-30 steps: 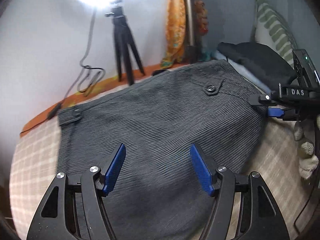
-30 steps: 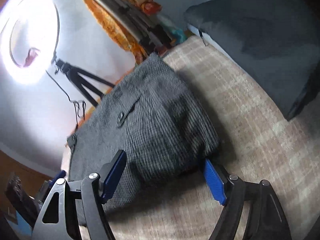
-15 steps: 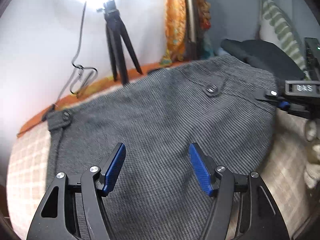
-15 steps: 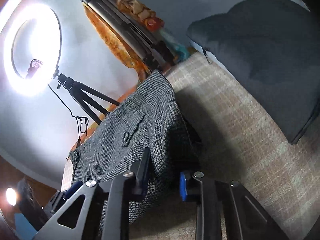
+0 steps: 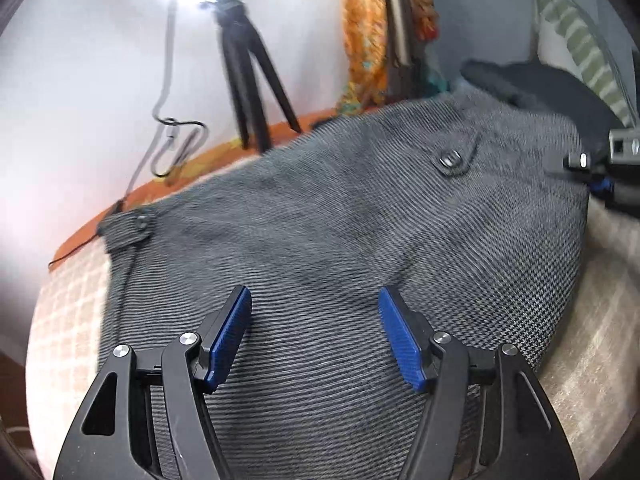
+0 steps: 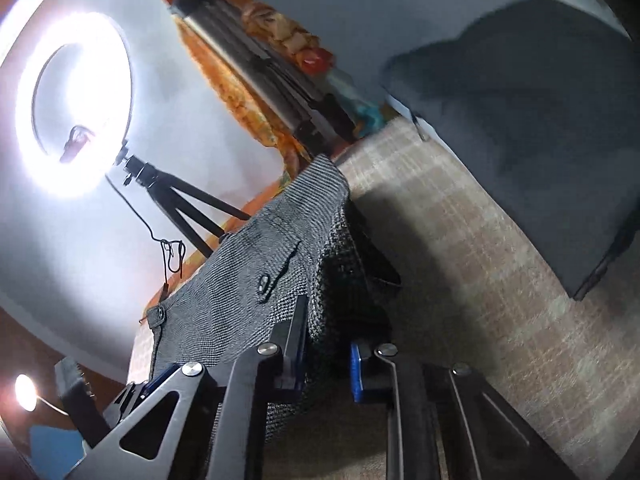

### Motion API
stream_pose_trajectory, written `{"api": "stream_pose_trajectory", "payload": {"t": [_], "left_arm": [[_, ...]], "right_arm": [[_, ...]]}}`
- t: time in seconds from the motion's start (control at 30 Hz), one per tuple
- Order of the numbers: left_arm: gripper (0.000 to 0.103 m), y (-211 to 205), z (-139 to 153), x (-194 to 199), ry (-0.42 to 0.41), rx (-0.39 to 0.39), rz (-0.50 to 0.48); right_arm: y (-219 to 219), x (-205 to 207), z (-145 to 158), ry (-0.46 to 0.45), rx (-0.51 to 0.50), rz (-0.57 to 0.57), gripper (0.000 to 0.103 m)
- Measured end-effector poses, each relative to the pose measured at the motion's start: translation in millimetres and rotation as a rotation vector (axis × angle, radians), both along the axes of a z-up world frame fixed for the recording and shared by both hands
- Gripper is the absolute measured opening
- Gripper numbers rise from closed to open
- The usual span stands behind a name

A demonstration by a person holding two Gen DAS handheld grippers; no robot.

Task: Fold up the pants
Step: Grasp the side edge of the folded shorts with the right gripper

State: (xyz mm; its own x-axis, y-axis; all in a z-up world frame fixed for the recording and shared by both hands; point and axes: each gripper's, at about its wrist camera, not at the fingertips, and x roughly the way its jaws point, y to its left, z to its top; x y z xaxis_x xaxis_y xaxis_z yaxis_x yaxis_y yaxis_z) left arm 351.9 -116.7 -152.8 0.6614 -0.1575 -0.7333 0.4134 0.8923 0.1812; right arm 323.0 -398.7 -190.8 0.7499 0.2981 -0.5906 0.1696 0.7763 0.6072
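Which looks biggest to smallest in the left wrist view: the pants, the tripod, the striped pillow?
1. Pants, filling most of the view.
2. Tripod.
3. Striped pillow, though cut off at the edge, so uncertain against the tripod.

Pants (image 5: pixel 340 240) on checked bed (image 6: pixel 460 260)

Each hand-held gripper (image 5: pixel 315 336) has black triangular cut-out arms, silver screws and ribbed blue pads (image 5: pixel 229 338).
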Motion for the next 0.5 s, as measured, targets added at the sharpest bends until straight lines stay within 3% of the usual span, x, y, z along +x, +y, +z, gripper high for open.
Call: {"api": "stream_pose_trajectory", "payload": {"t": [0.23, 0.37, 0.5], "left_arm": [[0.066, 6.7, -15.0, 3.7, 0.023, 0.01, 0.027], [0.066, 8.5, -15.4, 6.1, 0.036, -0.006, 0.024], [0.066, 12.5, -8.0, -1.3, 0.022, -0.034, 0.027]], "right_arm": [[-4.2, 0.6, -10.3, 0.019, 0.052, -0.016, 0.015], [1.2, 1.3, -5.5, 0.016, 0.002, -0.013, 0.014], [14.6, 0.5, 12.3, -0.016, -0.115, 0.016, 0.013]]}}
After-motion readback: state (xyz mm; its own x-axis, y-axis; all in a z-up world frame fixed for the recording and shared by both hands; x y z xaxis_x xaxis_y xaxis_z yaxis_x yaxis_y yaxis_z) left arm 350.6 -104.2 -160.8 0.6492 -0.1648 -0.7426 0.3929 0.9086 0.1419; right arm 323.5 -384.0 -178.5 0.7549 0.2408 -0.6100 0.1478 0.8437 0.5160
